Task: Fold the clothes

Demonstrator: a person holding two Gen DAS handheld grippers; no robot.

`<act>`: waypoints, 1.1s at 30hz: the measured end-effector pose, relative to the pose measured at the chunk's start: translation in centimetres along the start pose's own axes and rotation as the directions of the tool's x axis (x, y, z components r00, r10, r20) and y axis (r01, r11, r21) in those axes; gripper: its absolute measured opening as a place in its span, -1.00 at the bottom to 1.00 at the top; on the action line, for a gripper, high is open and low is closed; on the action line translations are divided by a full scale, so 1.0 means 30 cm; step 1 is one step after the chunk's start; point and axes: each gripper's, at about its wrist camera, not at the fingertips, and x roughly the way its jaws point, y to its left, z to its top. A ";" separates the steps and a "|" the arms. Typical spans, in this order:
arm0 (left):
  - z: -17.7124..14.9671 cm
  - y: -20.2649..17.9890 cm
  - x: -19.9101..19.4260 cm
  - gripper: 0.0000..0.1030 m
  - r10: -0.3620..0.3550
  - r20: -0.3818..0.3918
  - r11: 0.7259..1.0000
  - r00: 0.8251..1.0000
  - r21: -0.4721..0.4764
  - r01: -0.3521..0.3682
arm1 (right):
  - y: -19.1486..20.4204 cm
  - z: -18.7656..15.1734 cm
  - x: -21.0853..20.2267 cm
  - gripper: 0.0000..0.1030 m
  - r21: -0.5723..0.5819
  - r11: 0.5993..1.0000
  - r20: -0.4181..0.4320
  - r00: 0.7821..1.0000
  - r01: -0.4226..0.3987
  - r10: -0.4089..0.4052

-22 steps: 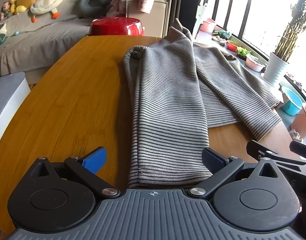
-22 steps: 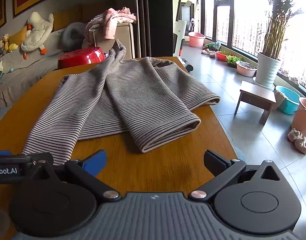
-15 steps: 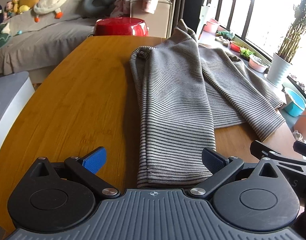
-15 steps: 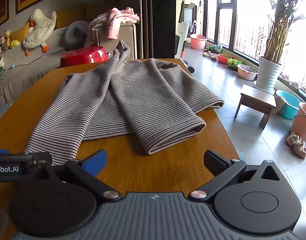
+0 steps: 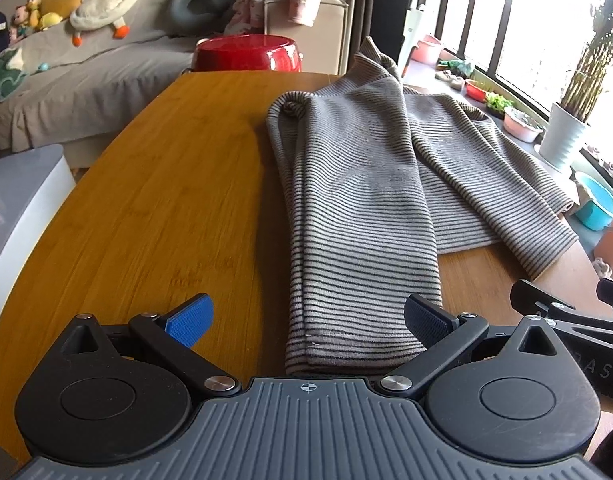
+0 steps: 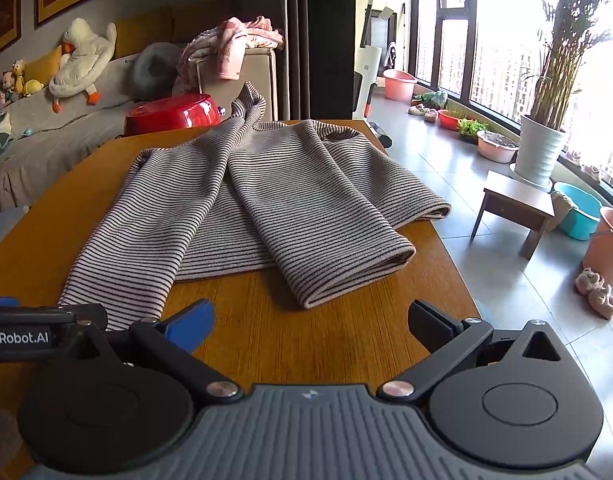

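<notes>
The table (image 5: 154,200) carries the striped sweater (image 5: 358,200), its long axis running away from me. I note one cuff lies between the spread, empty jaws of my left gripper (image 5: 306,316). My right gripper (image 6: 310,320), also released, faces the other cuff just ahead.

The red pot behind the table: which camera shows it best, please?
The left wrist view shows the red pot best: its whole width appears above the far edge of the table, nothing covering it. In the right wrist view the pot is smaller, and the striped sweater hides its right end.
</notes>
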 end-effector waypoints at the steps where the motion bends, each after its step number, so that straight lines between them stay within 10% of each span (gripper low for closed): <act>1: -0.001 -0.001 0.002 1.00 0.001 -0.002 1.000 1.000 0.001 -0.001 | 0.000 0.000 0.001 1.00 0.001 1.000 0.000 1.000 0.001 -0.001; 33: 0.002 -0.009 0.020 1.00 0.018 -0.022 1.000 1.000 0.004 -0.018 | -0.009 -0.010 0.021 1.00 0.010 1.000 -0.012 1.000 -0.006 0.006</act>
